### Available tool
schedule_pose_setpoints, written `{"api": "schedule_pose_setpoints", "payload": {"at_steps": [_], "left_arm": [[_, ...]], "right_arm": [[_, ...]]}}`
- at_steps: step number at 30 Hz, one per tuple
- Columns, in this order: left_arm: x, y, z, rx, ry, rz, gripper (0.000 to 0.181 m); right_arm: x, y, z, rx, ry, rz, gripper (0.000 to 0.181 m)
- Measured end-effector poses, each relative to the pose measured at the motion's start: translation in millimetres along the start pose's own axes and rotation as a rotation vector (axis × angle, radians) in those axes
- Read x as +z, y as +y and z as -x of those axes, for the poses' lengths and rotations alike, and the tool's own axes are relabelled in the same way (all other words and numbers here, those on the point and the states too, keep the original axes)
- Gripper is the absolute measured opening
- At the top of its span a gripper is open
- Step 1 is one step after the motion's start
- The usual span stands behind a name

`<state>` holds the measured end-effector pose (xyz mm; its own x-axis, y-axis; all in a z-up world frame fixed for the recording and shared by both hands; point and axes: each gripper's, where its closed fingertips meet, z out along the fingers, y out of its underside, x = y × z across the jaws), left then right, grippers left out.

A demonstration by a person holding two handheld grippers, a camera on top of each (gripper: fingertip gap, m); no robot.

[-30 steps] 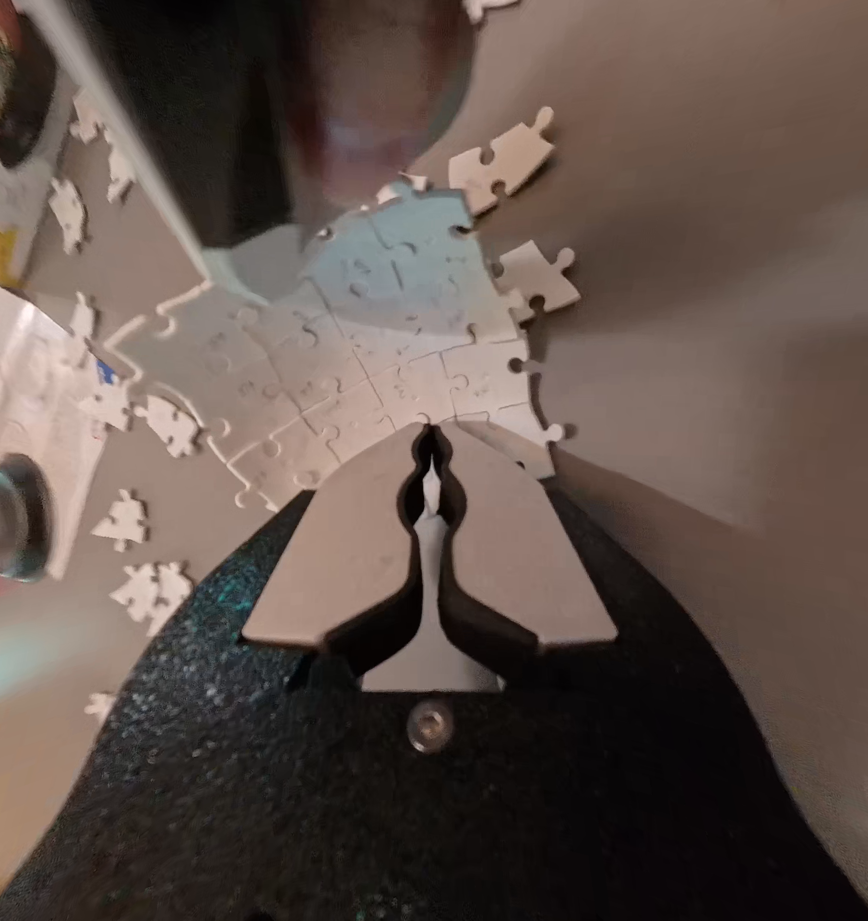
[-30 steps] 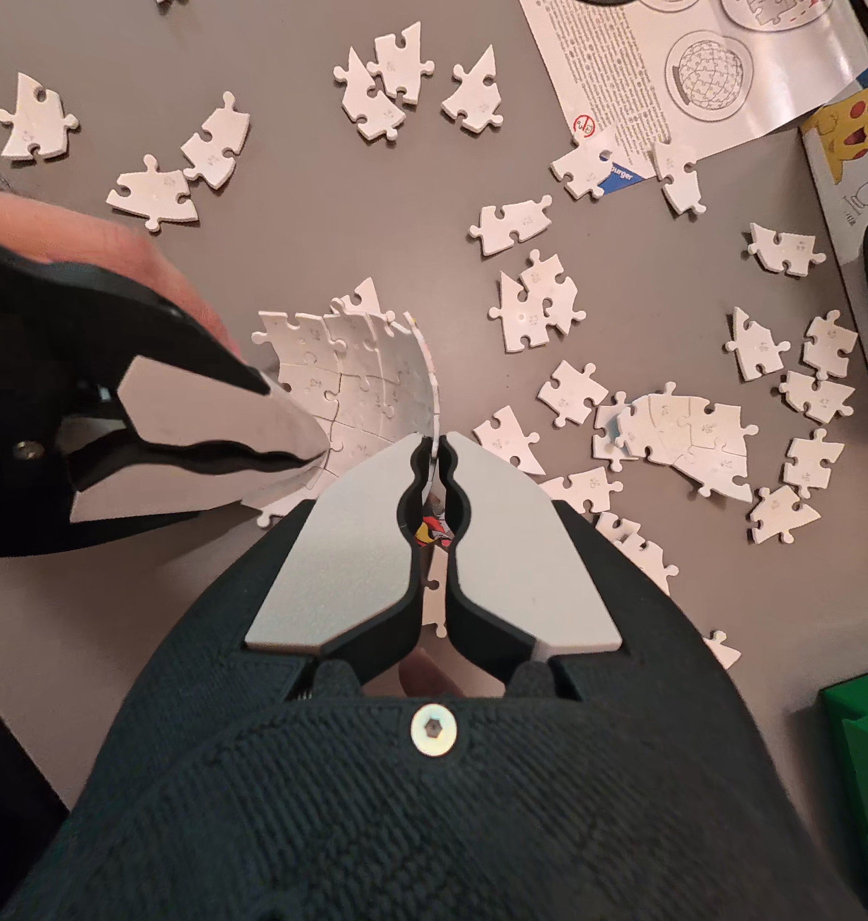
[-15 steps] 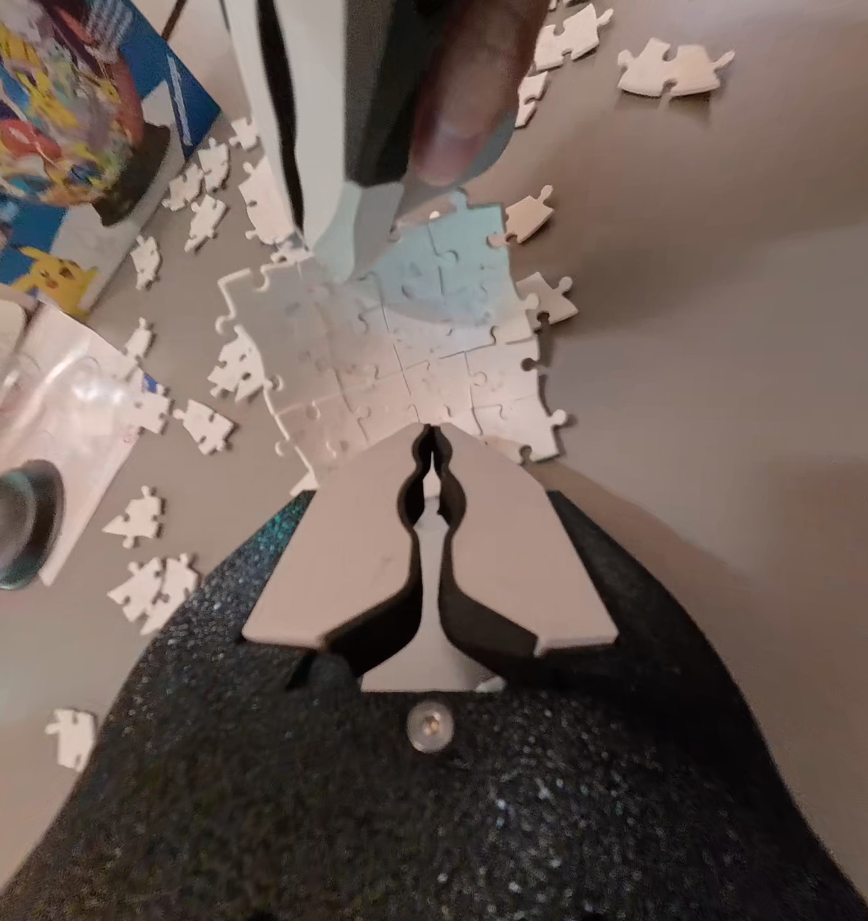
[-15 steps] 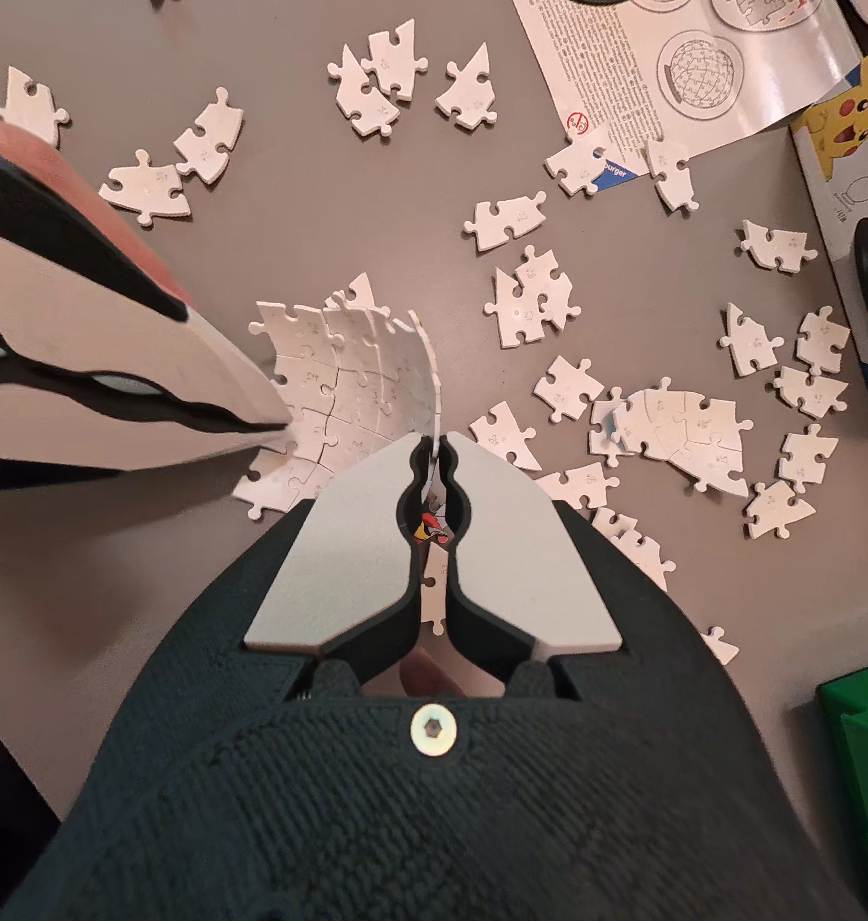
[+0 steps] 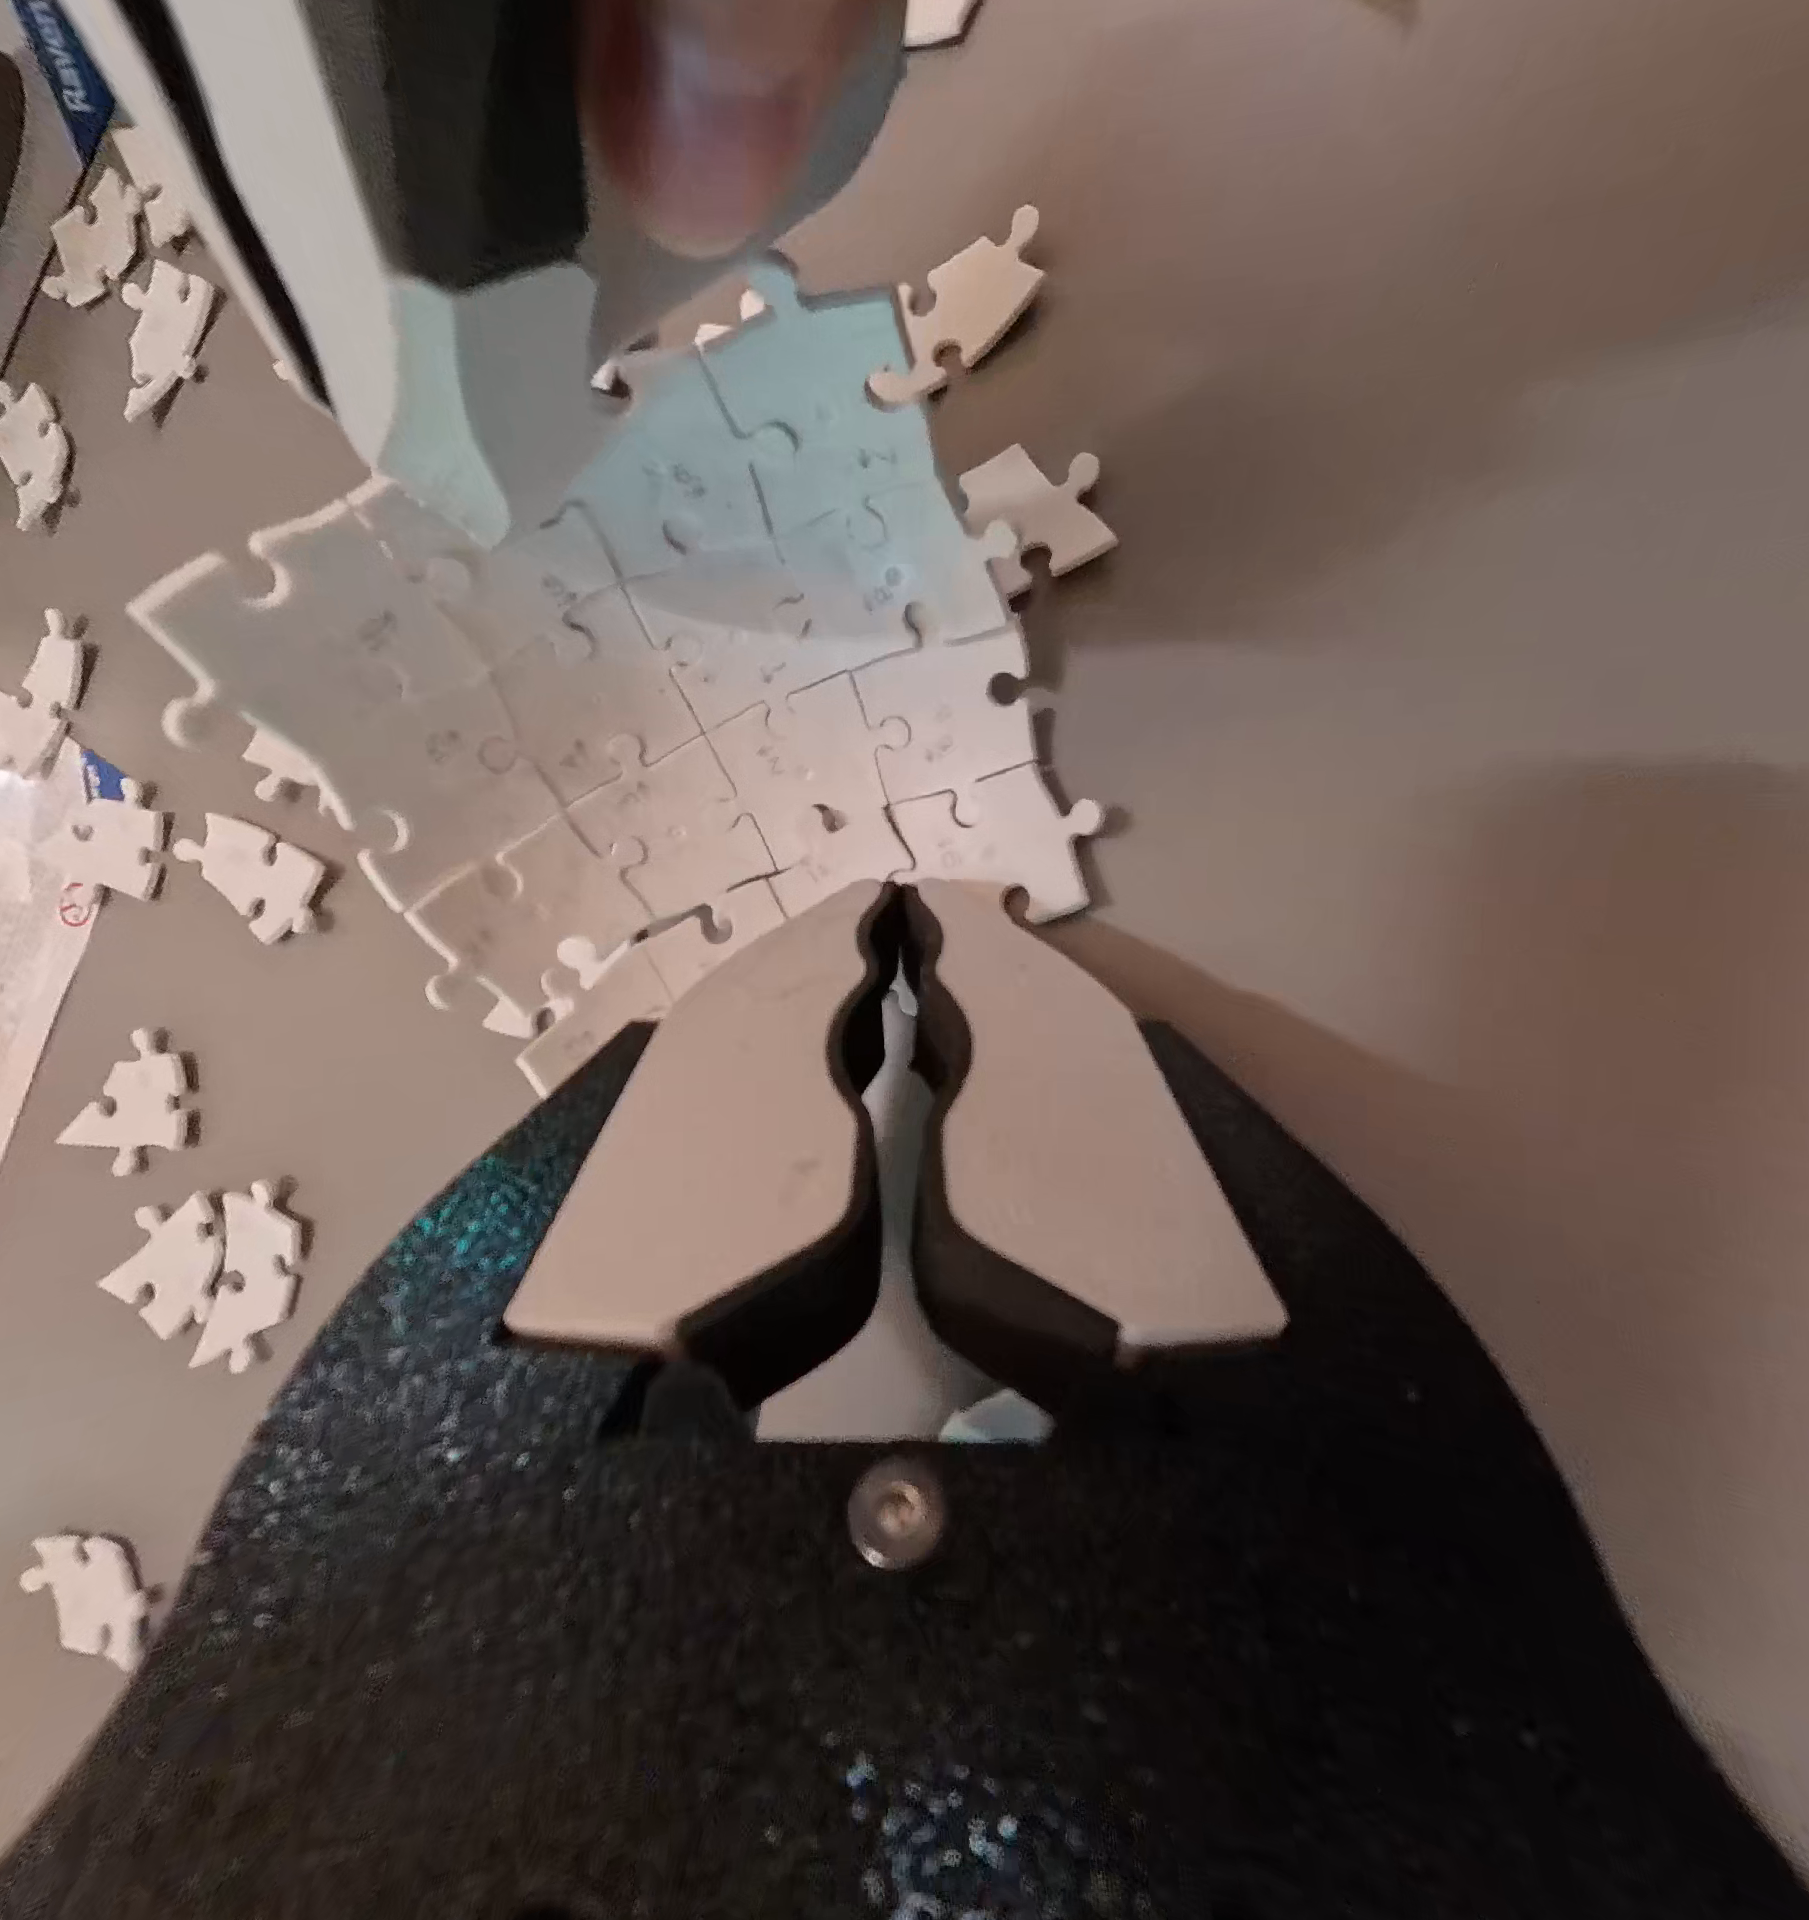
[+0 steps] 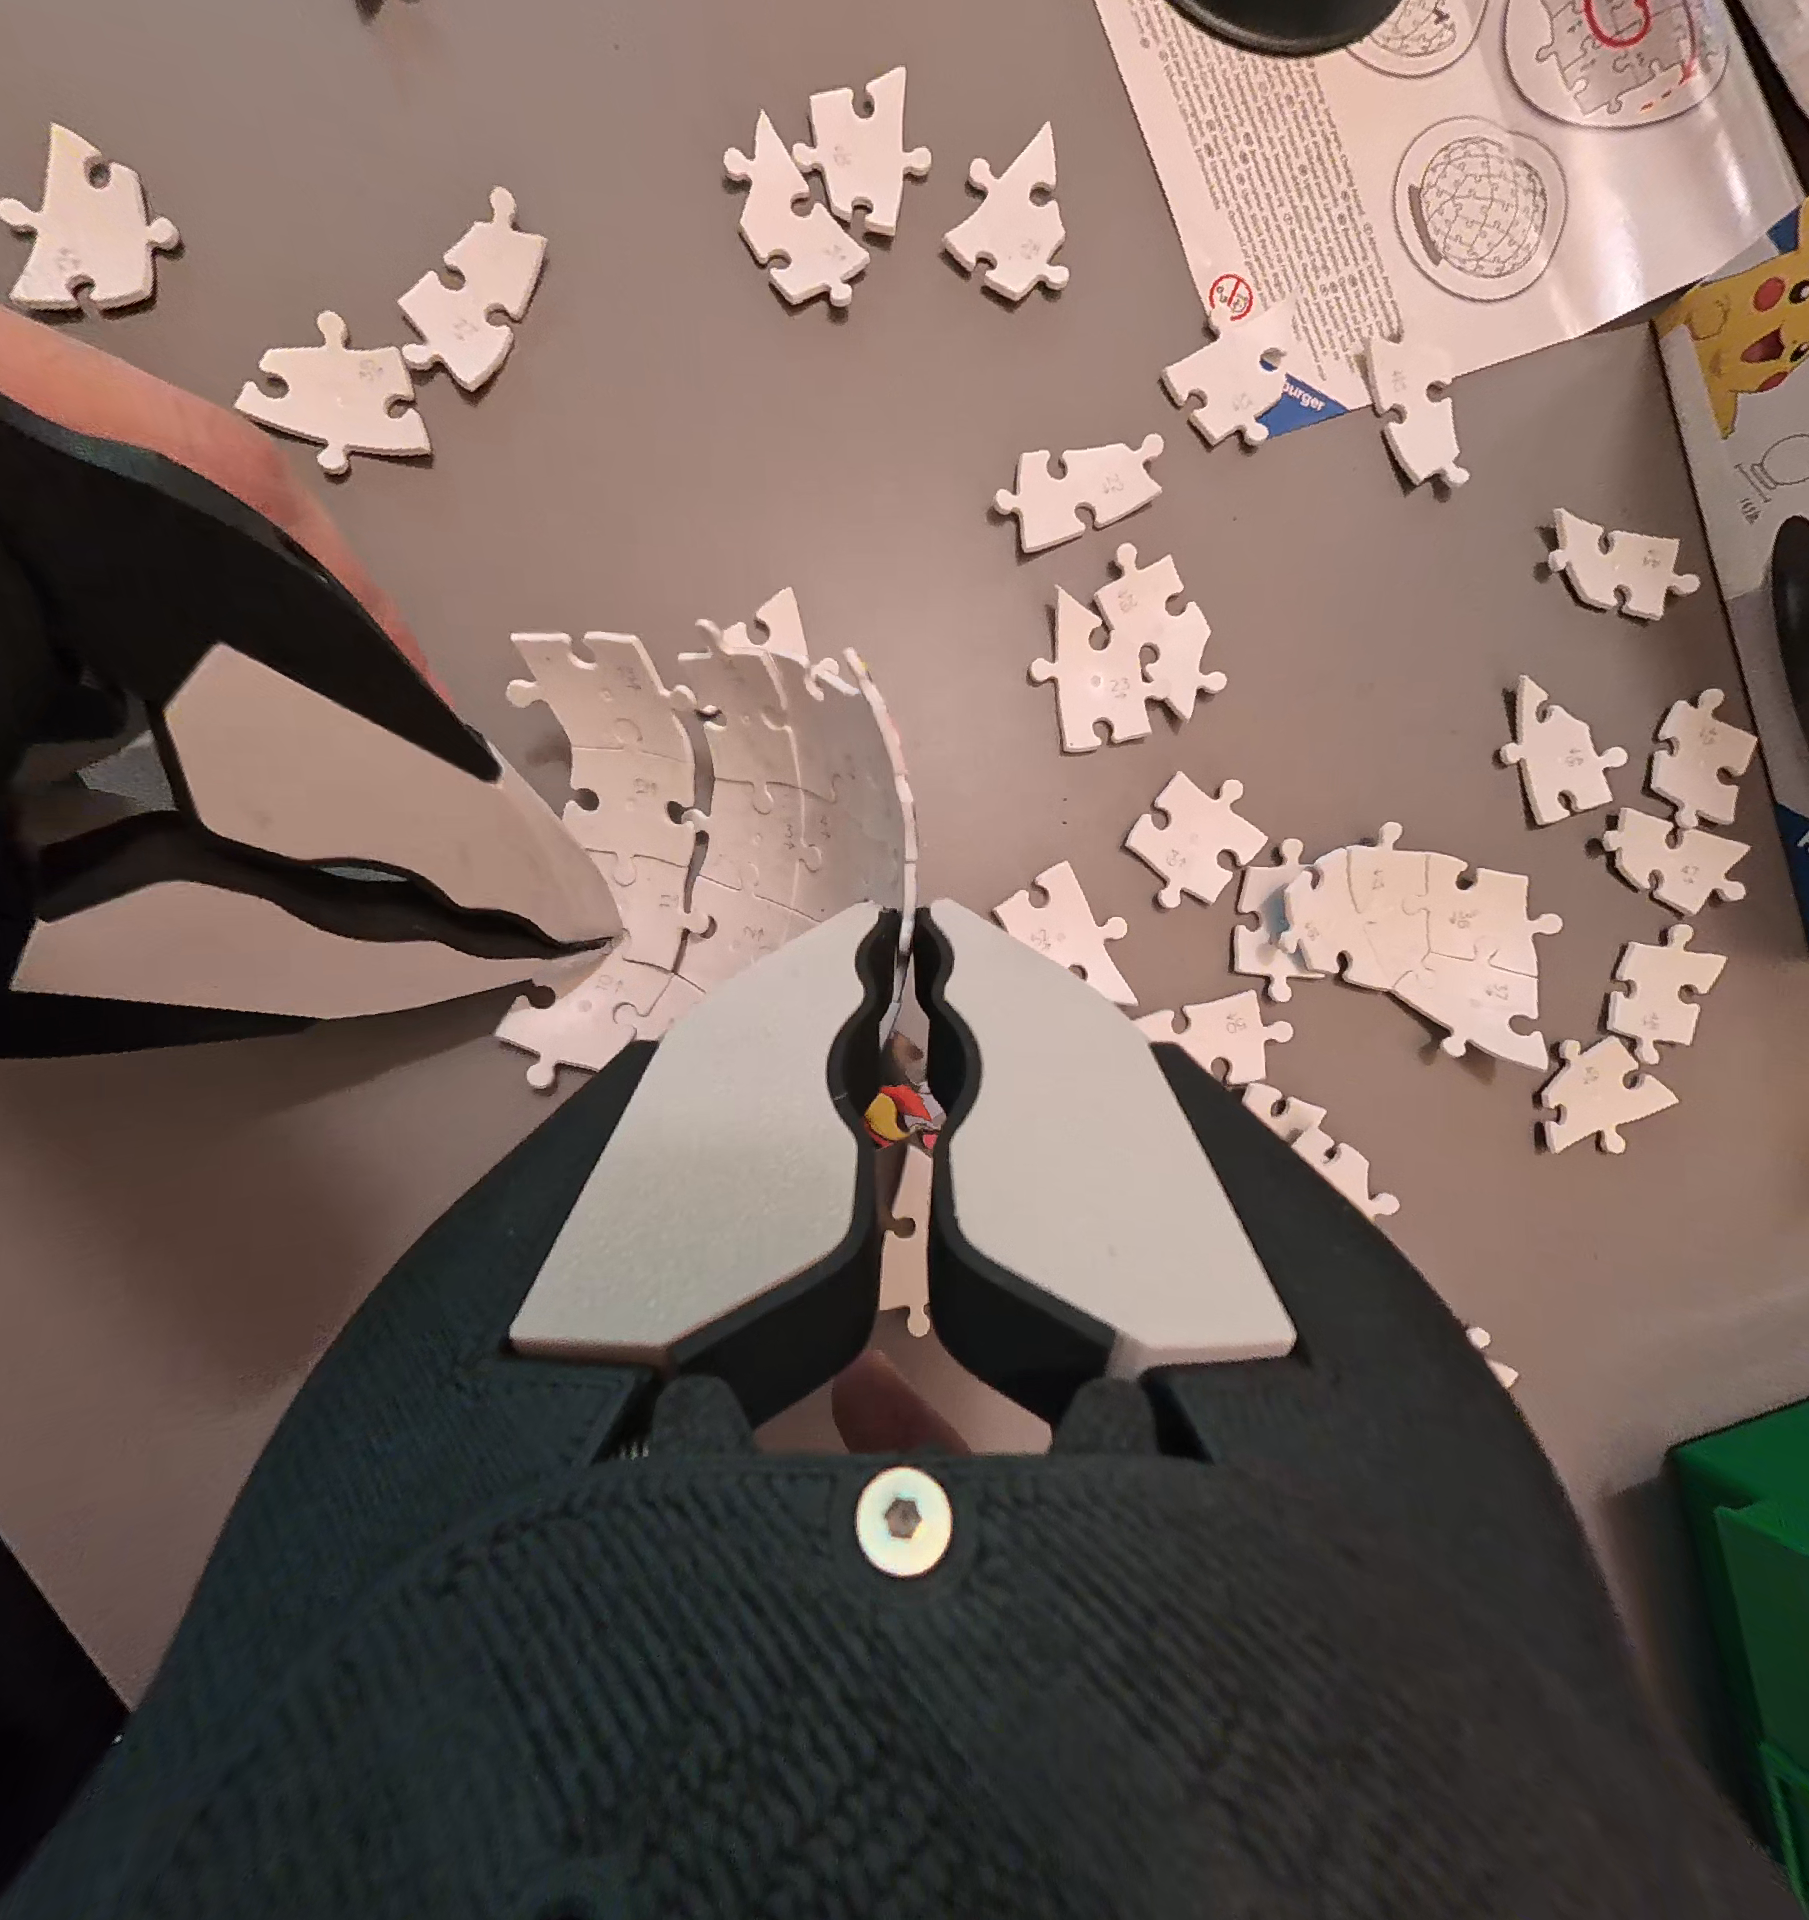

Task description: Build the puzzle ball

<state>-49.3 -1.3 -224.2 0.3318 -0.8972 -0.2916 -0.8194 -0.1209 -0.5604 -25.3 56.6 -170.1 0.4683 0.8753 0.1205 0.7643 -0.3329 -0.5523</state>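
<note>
Both grippers, left gripper [image 5: 900, 914] and right gripper [image 6: 905, 914], clamp the curved puzzle shell [image 6: 775, 821]; hold edges gently, avoid popping seams.

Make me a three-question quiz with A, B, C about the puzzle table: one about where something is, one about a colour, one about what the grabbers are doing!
1. Where does the instruction sheet lie?
A. far right
B. near left
C. under the curved panel

2. What colour is the bin at the right edge?
A. red
B. green
C. yellow

3. What do both grippers hold?
A. separate loose pieces
B. nothing
C. the curved panel

Answers:
1 A, it is up at the right.
2 B, plainly green.
3 C, the left gripper and the right gripper each pinch its edge.
</note>
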Motion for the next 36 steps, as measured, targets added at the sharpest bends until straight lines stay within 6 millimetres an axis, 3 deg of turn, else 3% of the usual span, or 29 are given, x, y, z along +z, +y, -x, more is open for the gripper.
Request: {"api": "schedule_pose_setpoints", "payload": {"at_steps": [6, 12, 17, 23, 28, 33, 36], "left_arm": [[-1.7, 2.0, 3.4, 0.098, 0.026, 0.005, 0.0], [-14.6, 3.6, 25.1, -0.053, -0.042, -0.031, 0.0], [-4.3, 13.9, 25.4, 0.007, -0.084, 0.048, 0.0], [-1.5, 11.7, 24.3, 0.061, -0.068, 0.031, 0.0], [-1.1, 12.4, 24.9, 0.038, -0.108, 0.055, 0.0], [-0.6, 13.4, 24.6, -0.111, -0.074, 0.077, 0.0], [-0.6, 13.2, 24.8, -0.063, -0.075, 0.08, 0.0]], "right_arm": [[0.9, -1.2, 0.2, -0.033, 0.008, 0.009, 0.004], [1.2, -1.6, 0.2, -0.039, 0.006, 0.009, 0.004], [0.9, -6.2, 5.3, -0.048, 0.01, 0.001, 0.003], [2.5, -9.9, 6.8, -0.102, 0.018, 0.007, 0.003], [5.0, -11.3, 5.7, -0.082, 0.005, 0.025, 0.003], [5.8, -13.5, 6.4, -0.103, 0.015, 0.028, 0.003], [6.6, -15.0, 6.4, -0.096, 0.018, 0.027, 0.004]]}}
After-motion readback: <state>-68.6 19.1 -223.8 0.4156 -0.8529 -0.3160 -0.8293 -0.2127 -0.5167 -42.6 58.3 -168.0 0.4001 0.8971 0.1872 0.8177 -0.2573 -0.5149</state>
